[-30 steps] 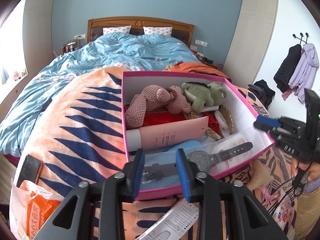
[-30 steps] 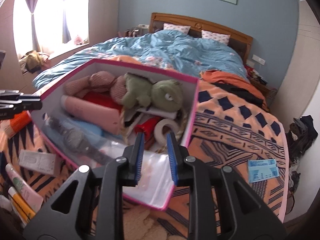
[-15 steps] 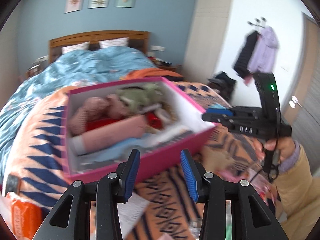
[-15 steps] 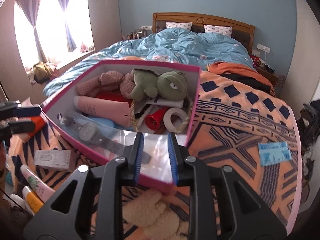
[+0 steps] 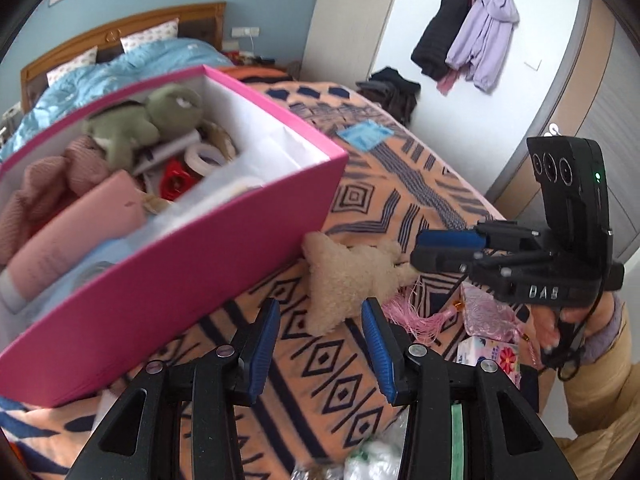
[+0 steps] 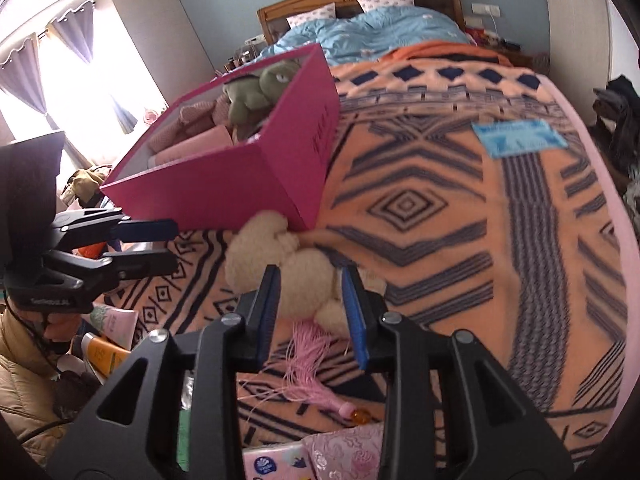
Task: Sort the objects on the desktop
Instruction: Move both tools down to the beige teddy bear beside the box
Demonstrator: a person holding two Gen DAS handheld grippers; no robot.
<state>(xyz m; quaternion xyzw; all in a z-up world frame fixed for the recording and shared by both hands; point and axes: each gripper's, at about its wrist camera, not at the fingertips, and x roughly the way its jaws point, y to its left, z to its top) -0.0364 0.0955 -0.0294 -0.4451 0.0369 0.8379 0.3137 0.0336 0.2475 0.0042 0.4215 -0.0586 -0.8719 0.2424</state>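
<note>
A pink box [image 5: 172, 280] holds a green plush frog [image 5: 140, 124], a pink knitted toy, a pink tube, tape and a red item; it also shows in the right wrist view [image 6: 224, 176]. A cream plush toy [image 5: 348, 280] lies on the patterned blanket by the box's near corner. My left gripper [image 5: 320, 344] is open and empty, just short of the toy. My right gripper [image 6: 310, 300] is open, its fingers on either side of the cream plush toy [image 6: 296, 276]. In the left wrist view the right gripper [image 5: 444, 248] comes in from the right at the toy's far end.
A pink tassel [image 6: 308, 364] and a tissue pack [image 6: 276, 462] lie near the front edge. A blue packet [image 6: 520, 138] lies on the blanket to the right. Tubes [image 6: 104, 344] lie at the left. The blue-quilted bed [image 6: 380, 28] lies beyond.
Both grippers have pulled back from the box and swung down toward the cream plush toy. The right gripper has opened wider and now straddles the toy.
</note>
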